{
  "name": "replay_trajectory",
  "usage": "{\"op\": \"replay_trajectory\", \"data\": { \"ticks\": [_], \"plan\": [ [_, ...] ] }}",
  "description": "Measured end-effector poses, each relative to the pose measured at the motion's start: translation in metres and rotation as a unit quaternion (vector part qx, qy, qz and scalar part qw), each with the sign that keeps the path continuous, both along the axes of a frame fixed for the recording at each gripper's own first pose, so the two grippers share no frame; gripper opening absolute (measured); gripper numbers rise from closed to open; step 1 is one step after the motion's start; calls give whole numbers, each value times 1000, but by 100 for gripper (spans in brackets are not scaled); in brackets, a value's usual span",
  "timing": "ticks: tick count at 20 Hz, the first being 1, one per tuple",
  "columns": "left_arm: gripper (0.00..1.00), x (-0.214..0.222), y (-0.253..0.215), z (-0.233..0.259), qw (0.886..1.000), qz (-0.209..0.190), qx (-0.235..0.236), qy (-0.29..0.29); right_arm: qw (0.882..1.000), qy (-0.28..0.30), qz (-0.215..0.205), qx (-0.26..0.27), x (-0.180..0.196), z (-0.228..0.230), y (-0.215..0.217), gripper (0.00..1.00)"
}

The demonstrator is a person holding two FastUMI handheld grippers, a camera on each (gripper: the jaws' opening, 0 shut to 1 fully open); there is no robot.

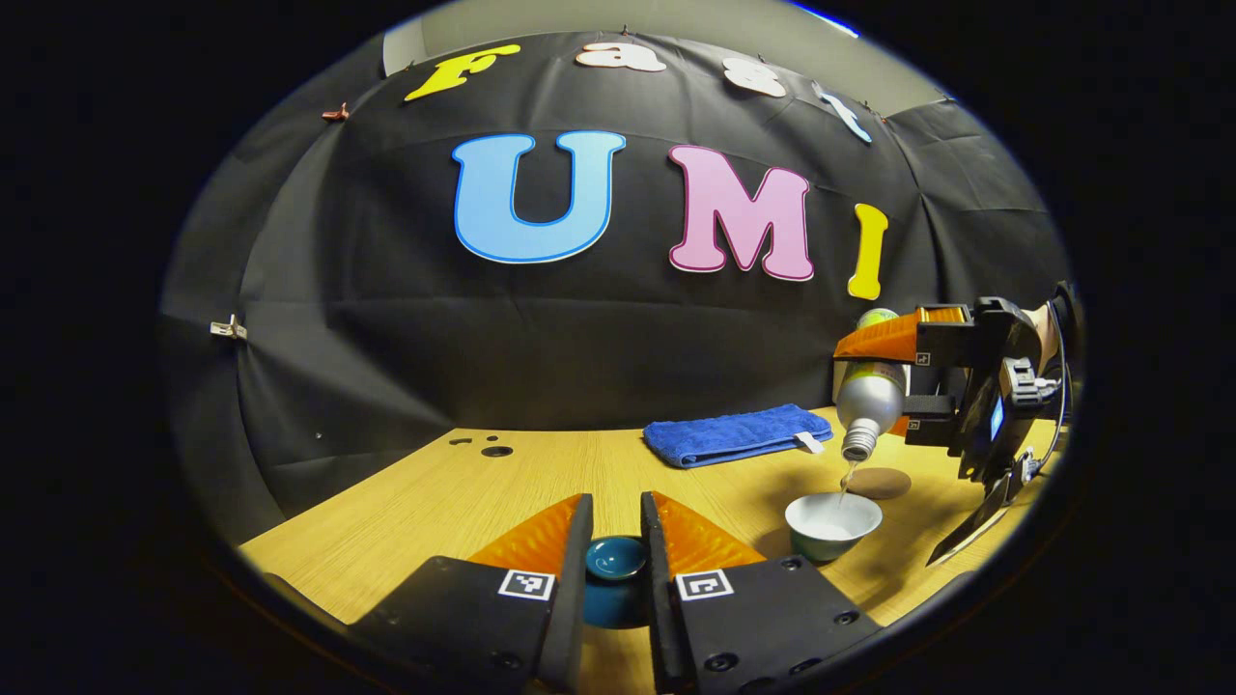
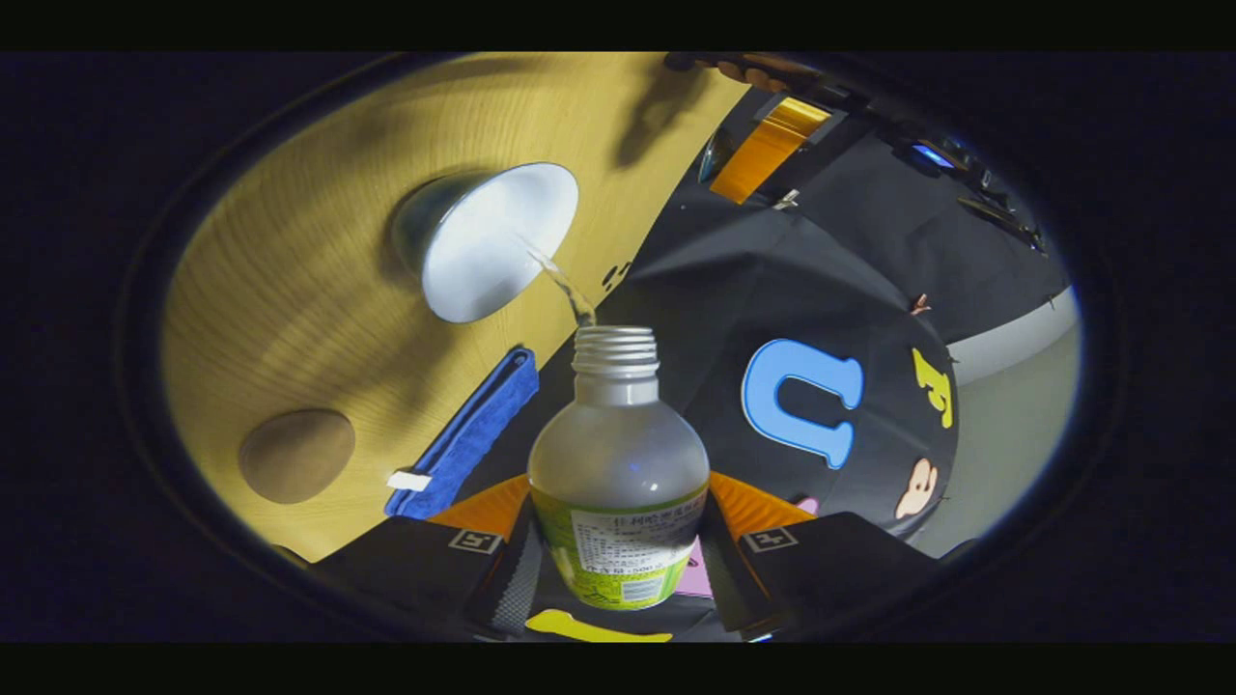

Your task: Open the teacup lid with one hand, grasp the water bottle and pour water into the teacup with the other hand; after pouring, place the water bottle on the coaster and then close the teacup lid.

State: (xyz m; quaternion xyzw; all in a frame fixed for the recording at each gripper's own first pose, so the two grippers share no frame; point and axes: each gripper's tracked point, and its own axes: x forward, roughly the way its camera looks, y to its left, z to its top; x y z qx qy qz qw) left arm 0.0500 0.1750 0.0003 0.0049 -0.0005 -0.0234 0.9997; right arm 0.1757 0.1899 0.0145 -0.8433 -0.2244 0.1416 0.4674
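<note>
My left gripper [image 1: 616, 555] is shut on the dark teal teacup lid [image 1: 615, 558], held low over the wooden table near its front edge. To the right stands the lidless pale teacup [image 1: 832, 524], white inside. My right gripper [image 1: 893, 376] is shut on the clear water bottle [image 1: 869, 396], tipped neck-down above the cup, and a thin stream of water runs into the cup. In the right gripper view the water bottle [image 2: 618, 463] sits between my right gripper [image 2: 618, 541] fingers, its open neck aimed at the teacup [image 2: 488, 239]. The round brown coaster [image 2: 296, 456] lies beside the cup.
A folded blue towel [image 1: 736, 433] lies at the back of the wooden table [image 1: 386, 521], also visible as the blue towel [image 2: 468, 434]. The coaster [image 1: 877, 483] sits just behind the cup. Small holes [image 1: 495, 451] mark the table's back left.
</note>
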Motion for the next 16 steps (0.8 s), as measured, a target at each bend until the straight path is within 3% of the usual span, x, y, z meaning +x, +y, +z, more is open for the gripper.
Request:
{"op": "replay_trajectory", "data": {
  "ticks": [7, 8, 14, 15, 16],
  "plan": [
    [31, 1, 0, -1, 1000, 1, 0, 0, 1000, -11, 4, -8, -4, 10, 4, 75],
    [31, 1, 0, 0, 1000, 1, 0, 0, 1000, -11, 5, -9, -3, 9, 5, 71],
    [31, 1, 0, -1, 1000, 1, 0, 0, 1000, -12, 10, -17, -5, 13, 7, 71],
    [31, 1, 0, 0, 1000, 1, 0, 0, 1000, -13, 11, -18, -5, 13, 8, 75],
    [31, 1, 0, 0, 1000, 1, 0, 0, 1000, -14, 12, -19, -4, 15, 9, 71]
  ]
}}
